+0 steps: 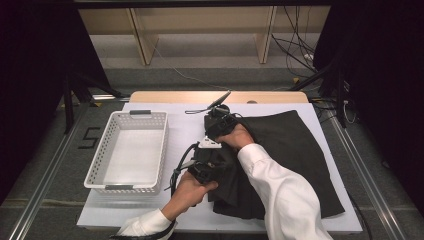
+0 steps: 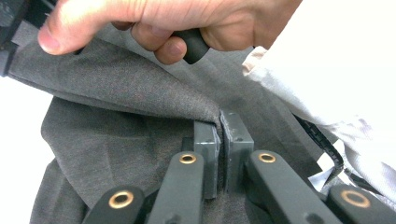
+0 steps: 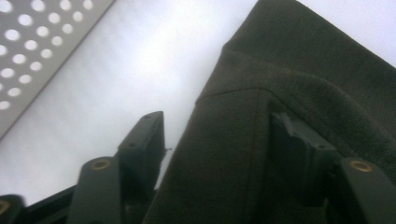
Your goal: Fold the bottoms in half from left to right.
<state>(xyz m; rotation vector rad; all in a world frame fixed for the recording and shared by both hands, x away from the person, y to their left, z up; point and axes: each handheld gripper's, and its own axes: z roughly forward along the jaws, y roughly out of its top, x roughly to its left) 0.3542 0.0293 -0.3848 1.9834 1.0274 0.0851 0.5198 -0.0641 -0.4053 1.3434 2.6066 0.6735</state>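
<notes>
While the left gripper [image 2: 223, 135] pinches a fold of the dark skirt [image 1: 295, 150], the right gripper [image 3: 219, 135] straddles its edge, jaws half open; a white basket [image 1: 100, 165] sits beside.

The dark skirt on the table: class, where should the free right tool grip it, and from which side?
Grip the dark skirt at its hemmed left edge, coming from the basket side: that edge lies flat and exposed between the right tool's open jaws.

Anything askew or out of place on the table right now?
Nothing damaged or spilled. The dark garment lies bunched at its left edge, where the left gripper pinches a fold. The white basket sits square beside it, with nothing in it.
</notes>
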